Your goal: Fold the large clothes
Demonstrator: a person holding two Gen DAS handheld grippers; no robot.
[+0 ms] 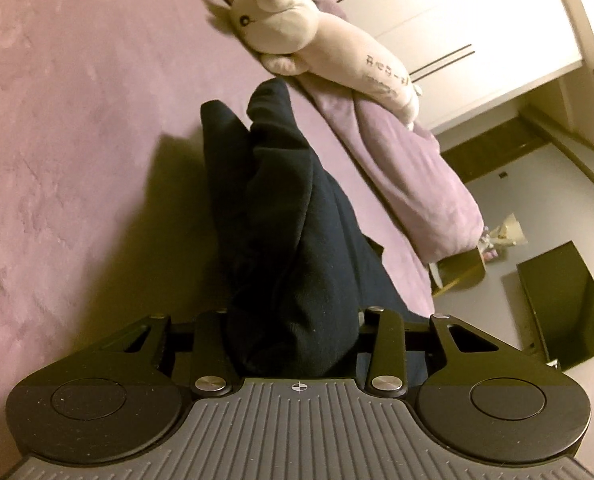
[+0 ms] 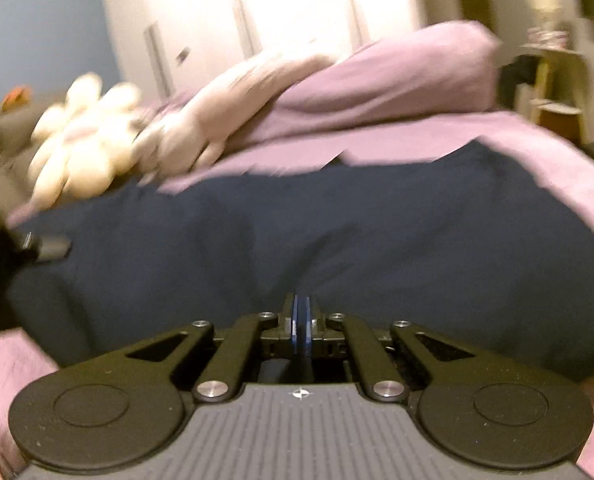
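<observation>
A dark navy garment (image 1: 277,200) lies on a purple bed sheet (image 1: 77,120). In the left wrist view a thick bunch of it rises between the jaws of my left gripper (image 1: 297,320) and hides the fingertips; the jaws are closed on that bunch. In the blurred right wrist view the garment (image 2: 337,220) spreads wide across the bed. My right gripper (image 2: 301,312) has its blue pads pressed together at the garment's near edge, and creases in the cloth run toward them. The black tip of the left gripper (image 2: 37,248) shows at the garment's left end.
A long pale plush toy (image 1: 297,20) and a rolled purple duvet (image 1: 397,160) lie along the far side of the bed, just beyond the garment. Behind them stand a white wardrobe (image 1: 437,20) and a dark screen (image 1: 565,300). Another cream plush toy (image 2: 85,140) sits at the left.
</observation>
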